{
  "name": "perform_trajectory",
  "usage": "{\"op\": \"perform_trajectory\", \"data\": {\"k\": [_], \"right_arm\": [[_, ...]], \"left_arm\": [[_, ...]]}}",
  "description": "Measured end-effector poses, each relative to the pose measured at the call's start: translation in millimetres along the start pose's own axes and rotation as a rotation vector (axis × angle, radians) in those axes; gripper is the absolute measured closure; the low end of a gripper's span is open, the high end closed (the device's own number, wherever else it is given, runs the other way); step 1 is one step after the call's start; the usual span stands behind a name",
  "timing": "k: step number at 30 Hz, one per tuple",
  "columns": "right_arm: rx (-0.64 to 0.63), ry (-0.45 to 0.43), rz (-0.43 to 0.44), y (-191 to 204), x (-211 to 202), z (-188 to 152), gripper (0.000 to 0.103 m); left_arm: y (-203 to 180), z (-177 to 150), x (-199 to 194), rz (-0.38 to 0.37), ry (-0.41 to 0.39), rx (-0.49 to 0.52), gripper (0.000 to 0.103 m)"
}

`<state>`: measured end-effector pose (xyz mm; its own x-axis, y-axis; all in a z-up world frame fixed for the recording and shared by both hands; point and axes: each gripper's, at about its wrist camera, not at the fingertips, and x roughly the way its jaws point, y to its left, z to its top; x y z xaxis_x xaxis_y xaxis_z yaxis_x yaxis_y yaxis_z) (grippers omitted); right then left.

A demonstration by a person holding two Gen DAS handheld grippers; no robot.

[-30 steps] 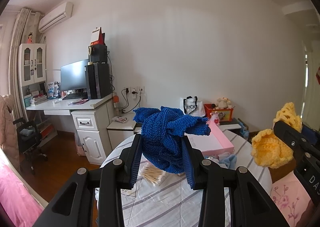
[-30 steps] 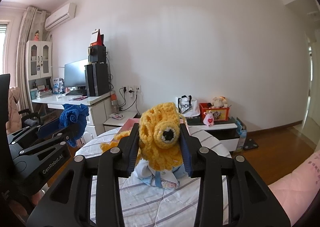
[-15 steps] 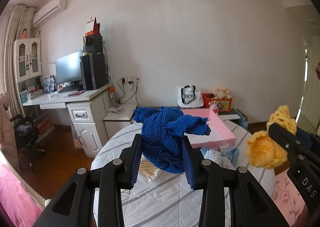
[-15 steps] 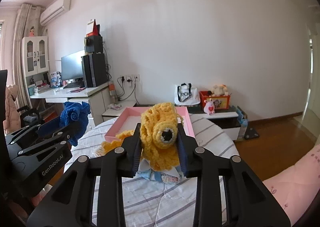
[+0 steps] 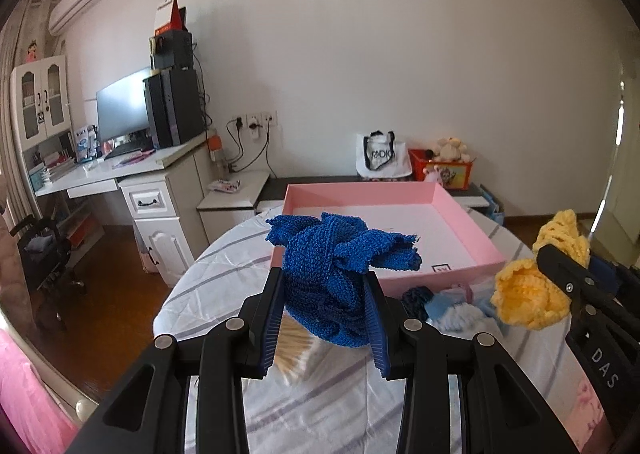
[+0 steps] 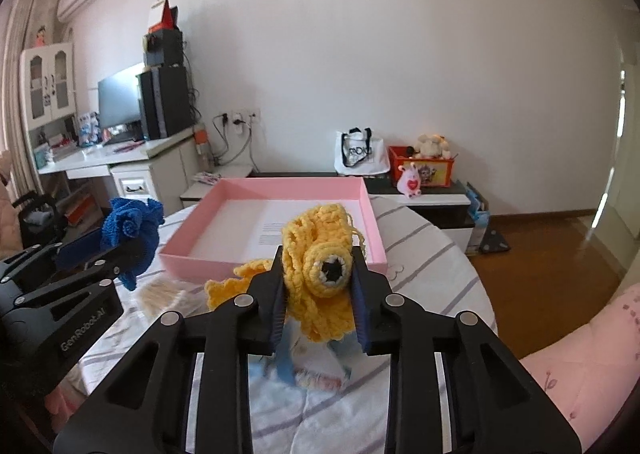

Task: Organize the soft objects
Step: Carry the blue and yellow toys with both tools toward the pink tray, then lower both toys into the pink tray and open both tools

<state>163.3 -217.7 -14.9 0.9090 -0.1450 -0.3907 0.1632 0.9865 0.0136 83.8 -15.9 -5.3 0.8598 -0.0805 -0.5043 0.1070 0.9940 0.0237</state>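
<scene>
My left gripper (image 5: 325, 318) is shut on a blue knitted piece (image 5: 340, 254) and holds it above the striped round table (image 5: 224, 274), in front of the pink tray (image 5: 460, 213). My right gripper (image 6: 319, 294) is shut on a yellow crocheted piece (image 6: 316, 250), held above the table just short of the pink tray (image 6: 280, 185). The blue piece also shows in the right wrist view (image 6: 132, 225), and the yellow piece in the left wrist view (image 5: 528, 294). The tray's inside looks bare white.
Light blue and dark blue soft items (image 5: 452, 306) lie on the table before the tray. A bundle of cotton swabs (image 5: 296, 350) lies under the left gripper. A white desk (image 5: 120, 173) and a low cabinet (image 6: 424, 193) stand beyond the table.
Both grippers have tilted down and moved toward the pink tray, so the tray and table now fill more of each view. Both keep their hold on the knitted pieces.
</scene>
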Motion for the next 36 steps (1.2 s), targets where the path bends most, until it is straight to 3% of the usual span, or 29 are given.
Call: {"op": "perform_trajectory", "data": {"k": [16,26,31,33,36], "right_arm": [[0.032,0.090,0.003,-8,100,34,0.077],[0.034,0.193,0.004,-8,155,31,0.077],[0.039,0.224,0.007,-10,167,27,0.076],[0.037,0.233,0.011,-10,170,27,0.076],[0.045,0.245,0.023,-11,173,25,0.072]], "left_arm": [[-15,96,144,-0.016,0.108,0.018,0.068],[-21,142,259,-0.037,0.269,0.050,0.066],[-17,168,302,-0.036,0.294,0.042,0.066],[-17,171,312,-0.034,0.292,0.044,0.057],[-19,174,321,-0.033,0.287,0.048,0.026]]}}
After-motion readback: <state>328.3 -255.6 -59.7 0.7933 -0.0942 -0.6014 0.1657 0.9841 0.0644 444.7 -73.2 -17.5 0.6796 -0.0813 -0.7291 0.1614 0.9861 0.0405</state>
